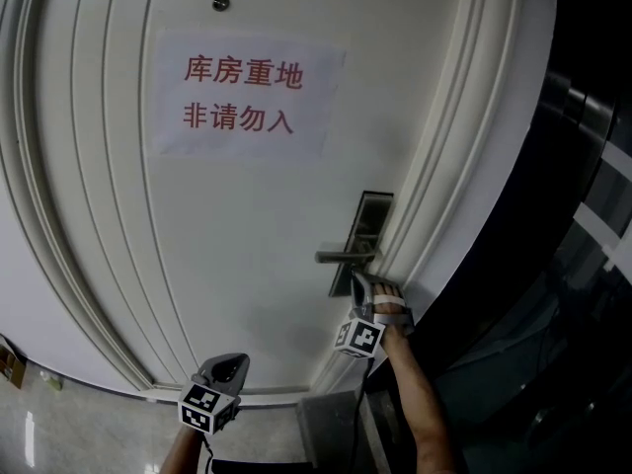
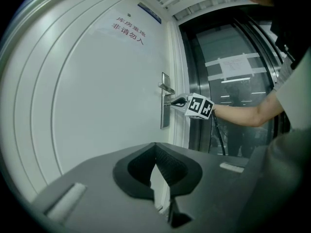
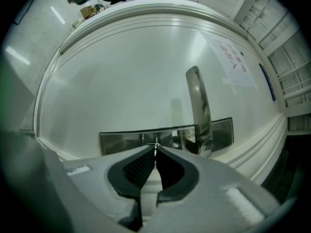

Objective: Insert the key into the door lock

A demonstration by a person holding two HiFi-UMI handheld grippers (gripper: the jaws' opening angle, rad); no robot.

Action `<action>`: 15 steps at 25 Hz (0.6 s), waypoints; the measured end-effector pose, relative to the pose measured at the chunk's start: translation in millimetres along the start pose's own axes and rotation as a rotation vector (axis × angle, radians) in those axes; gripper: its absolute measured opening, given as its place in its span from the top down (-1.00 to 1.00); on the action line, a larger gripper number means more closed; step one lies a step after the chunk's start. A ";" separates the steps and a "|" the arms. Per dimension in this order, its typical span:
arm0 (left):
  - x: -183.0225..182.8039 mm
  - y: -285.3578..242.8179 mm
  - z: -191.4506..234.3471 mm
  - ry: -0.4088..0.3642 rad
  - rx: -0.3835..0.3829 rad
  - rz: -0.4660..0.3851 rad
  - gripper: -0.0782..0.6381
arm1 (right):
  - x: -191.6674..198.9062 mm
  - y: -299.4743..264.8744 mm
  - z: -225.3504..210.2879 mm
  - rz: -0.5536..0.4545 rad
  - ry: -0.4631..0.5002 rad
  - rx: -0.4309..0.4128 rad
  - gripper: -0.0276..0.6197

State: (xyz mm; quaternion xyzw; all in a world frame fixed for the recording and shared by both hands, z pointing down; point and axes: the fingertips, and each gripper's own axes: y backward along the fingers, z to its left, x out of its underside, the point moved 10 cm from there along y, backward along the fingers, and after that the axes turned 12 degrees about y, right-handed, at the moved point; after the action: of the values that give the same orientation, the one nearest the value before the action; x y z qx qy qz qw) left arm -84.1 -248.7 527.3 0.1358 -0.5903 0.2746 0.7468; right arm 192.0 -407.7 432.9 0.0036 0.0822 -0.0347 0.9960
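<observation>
Right gripper (image 3: 156, 152) with jaws pressed together on a thin metal key (image 3: 156, 145), only a bright sliver of blade showing past the pads. Key tip up against the steel lock plate (image 3: 121, 142) at the latch edge of the door (image 1: 247, 225), just beside the lever handle (image 3: 198, 106). No telling from any view whether in the keyhole or merely resting on the plate. From the head view, right gripper reaching in level, directly under the handle. Left gripper (image 2: 155, 147) low and well apart from the lock, jaws closed on nothing, facing the bare door panel near its bottom edge. Paper sign (image 1: 242, 97) with red characters high on the door, clear of the work. Likeliest trouble, as a judgement: tip landing beside the keyhole and skating across the polished plate, brought on by a slightly off aim with the slot hidden behind the jaws. Also possible: blade rolled the wrong way for the slot, then jamming at the mouth under a push. With so narrow a pinch, probably prone to swivelling or sliding back between the pads under a hard shove. Handle close by, so liable to snag the gripper body on any drift toward it.
</observation>
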 end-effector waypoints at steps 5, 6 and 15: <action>0.5 9.3 -1.4 0.003 -0.010 -0.007 0.77 | 0.1 4.5 -3.1 0.023 -0.057 -0.001 0.74; 0.6 11.5 -1.3 0.002 -0.012 -0.008 0.77 | 0.2 6.1 -4.0 0.023 -0.069 -0.003 0.68; 1.4 31.5 -7.6 0.000 -0.012 -0.018 0.77 | -2.2 21.1 -6.9 0.020 -0.099 0.042 0.31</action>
State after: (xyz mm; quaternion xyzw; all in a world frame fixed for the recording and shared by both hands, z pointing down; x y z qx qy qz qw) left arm -95.7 -218.8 522.8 0.1367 -0.5907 0.2643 0.7500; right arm 190.2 -386.4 426.5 0.0236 0.0317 -0.0266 0.9989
